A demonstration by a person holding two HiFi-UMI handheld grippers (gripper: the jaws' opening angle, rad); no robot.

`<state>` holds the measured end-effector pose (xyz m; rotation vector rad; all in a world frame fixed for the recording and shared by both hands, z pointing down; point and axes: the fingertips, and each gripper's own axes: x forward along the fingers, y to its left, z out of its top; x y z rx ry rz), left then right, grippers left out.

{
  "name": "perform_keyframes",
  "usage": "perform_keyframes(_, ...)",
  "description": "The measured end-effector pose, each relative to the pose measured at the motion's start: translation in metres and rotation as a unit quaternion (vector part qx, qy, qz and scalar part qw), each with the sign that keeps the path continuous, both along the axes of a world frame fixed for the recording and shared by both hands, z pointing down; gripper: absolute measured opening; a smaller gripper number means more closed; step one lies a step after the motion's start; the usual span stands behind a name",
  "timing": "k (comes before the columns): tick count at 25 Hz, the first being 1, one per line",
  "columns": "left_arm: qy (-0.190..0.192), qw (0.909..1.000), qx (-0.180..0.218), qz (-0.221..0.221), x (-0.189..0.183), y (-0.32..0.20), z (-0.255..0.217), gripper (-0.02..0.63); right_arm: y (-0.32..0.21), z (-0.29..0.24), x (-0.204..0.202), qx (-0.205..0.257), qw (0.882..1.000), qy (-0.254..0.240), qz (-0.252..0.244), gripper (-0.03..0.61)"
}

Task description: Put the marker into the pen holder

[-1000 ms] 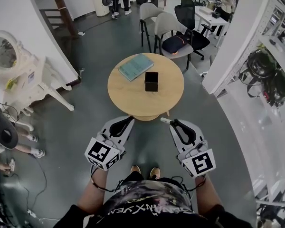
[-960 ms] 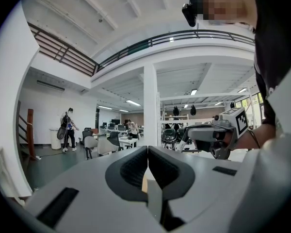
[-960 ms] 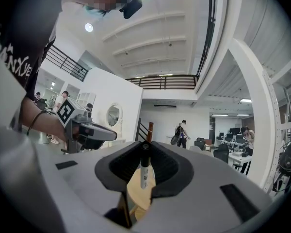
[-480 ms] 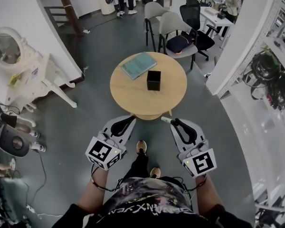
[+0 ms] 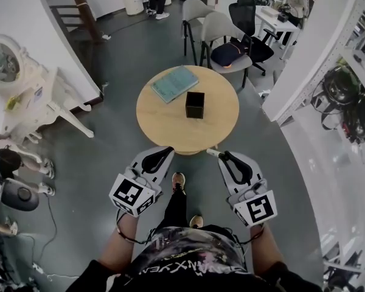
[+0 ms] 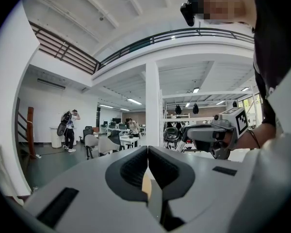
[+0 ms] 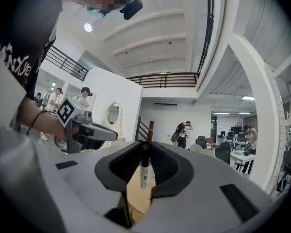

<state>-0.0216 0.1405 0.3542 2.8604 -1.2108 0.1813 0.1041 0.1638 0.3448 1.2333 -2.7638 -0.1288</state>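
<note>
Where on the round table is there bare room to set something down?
The near half of the round table, between the pen holder and the near rim, is bare; so is the strip right of the holder. The book fills the far left.

Pen holder [image 5: 194,104] at round table [image 5: 161,123] centre, book [image 5: 175,84] near far edge, left gripper [image 5: 165,153] and right gripper [image 5: 223,157] with marker [image 5: 212,153] off near edge.

Count: round table [image 5: 164,129] 1; teal book [image 5: 174,84] 1; black pen holder [image 5: 194,104] 1; marker [image 7: 144,173] 1; grippers 2, the left gripper [image 5: 168,151] and the right gripper [image 5: 224,157]; grey chairs [image 5: 222,25] 2; black office chair [image 5: 241,14] 1.
</note>
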Motion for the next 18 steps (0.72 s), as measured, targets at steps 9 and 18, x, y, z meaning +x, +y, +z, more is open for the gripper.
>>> perform_keyframes(9,0.005,0.9999,-0.008,0.005,-0.006,-0.064,0.011,0.020,-0.062,0.008,-0.009,-0.007,1.000,0.006,0.004,0.069)
perform_keyframes(18,0.012,0.9996,-0.017,0.017,-0.021,-0.145,0.021,0.020,-0.141,0.015,-0.027,-0.016,1.000,0.016,0.013,0.069)
